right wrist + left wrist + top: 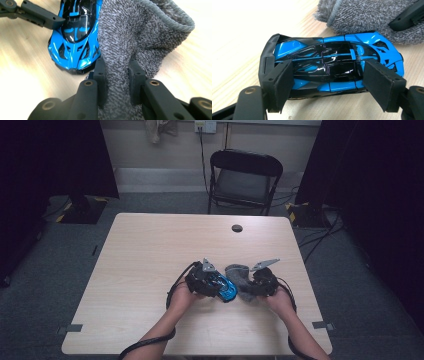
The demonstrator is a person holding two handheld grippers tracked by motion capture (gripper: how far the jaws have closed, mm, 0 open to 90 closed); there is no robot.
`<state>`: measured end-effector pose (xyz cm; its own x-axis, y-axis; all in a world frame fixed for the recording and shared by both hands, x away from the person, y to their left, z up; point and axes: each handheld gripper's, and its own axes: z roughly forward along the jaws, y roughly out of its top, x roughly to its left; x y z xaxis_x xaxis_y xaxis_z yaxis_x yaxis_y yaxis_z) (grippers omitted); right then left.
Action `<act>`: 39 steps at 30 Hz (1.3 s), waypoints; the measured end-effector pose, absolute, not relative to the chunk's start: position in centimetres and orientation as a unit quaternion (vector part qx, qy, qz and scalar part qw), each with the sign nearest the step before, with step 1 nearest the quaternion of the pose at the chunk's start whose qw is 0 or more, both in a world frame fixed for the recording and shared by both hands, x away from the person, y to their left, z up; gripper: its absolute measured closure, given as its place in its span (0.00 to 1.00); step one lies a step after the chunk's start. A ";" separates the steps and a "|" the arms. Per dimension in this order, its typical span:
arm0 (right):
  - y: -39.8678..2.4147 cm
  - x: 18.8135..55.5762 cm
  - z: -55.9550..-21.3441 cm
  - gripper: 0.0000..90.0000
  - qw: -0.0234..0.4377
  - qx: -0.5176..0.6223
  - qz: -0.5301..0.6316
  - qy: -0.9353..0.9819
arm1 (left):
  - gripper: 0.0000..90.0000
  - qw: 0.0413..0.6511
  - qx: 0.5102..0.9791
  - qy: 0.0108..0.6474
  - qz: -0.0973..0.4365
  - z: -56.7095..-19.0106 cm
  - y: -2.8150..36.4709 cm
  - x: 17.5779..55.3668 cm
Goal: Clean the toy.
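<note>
Table (pixel 150 250) | one toy car (pixel 337 67) – left gripper (pixel 329 82) jaws clamp it | one grey cloth (pixel 130 37) – right gripper (pixel 116 80) jaws pinch it

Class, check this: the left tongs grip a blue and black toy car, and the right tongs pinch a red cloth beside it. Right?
Not quite: the cloth is grey, not red, as the right gripper view shows. The left tongs do grip the blue and black toy car, and the right tongs pinch the cloth.

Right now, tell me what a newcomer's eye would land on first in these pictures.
The glossy blue and black toy sports car stands out first, low on the pale wooden table, gripped across its body by the left gripper. Right beside it, touching its side, is a fluffy grey terry cloth, pinched in the shut jaws of the right gripper. Behind the table stands an empty black folding chair.
</note>
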<state>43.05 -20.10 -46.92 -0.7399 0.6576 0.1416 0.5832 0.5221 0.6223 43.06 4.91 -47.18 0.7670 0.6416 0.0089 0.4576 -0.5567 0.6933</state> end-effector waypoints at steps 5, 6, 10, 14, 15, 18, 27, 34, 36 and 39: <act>-20.7 42.6 -46.7 0.82 0.050 0.360 0.332 0.870 | 0.27 0.353 0.871 0.316 0.133 -47.2 4.9 43.0; -20.8 42.6 -46.7 0.82 0.050 0.358 0.333 0.871 | 0.27 0.352 0.871 0.317 0.133 -47.2 4.9 43.0; -21.2 42.2 -46.8 0.82 0.045 0.358 0.336 0.870 | 0.27 0.349 0.873 0.315 0.133 -47.2 4.8 43.0; -21.4 41.8 -47.0 0.82 0.041 0.357 0.345 0.867 | 0.27 0.347 0.874 0.314 0.134 -47.1 4.9 43.1; -21.5 41.7 -47.0 0.82 0.039 0.356 0.346 0.867 | 0.27 0.347 0.873 0.314 0.134 -47.1 4.8 43.1; -21.8 41.4 -46.9 0.82 0.038 0.358 0.347 0.866 | 0.28 0.349 0.871 0.318 0.134 -47.2 4.8 43.0; -22.6 42.4 -45.3 0.82 0.059 0.377 0.378 0.844 | 0.28 0.349 0.871 0.319 0.135 -47.2 4.8 42.9; -21.4 44.6 -44.0 0.82 0.087 0.382 0.384 0.836 | 0.28 0.354 0.869 0.319 0.134 -47.2 4.9 42.8; -20.7 45.2 -43.9 0.82 0.095 0.378 0.381 0.838 | 0.28 0.354 0.869 0.319 0.134 -47.2 4.9 42.8; -19.7 46.3 -44.2 0.81 0.095 0.375 0.373 0.843 | 0.28 0.355 0.869 0.319 0.134 -47.3 4.9 42.8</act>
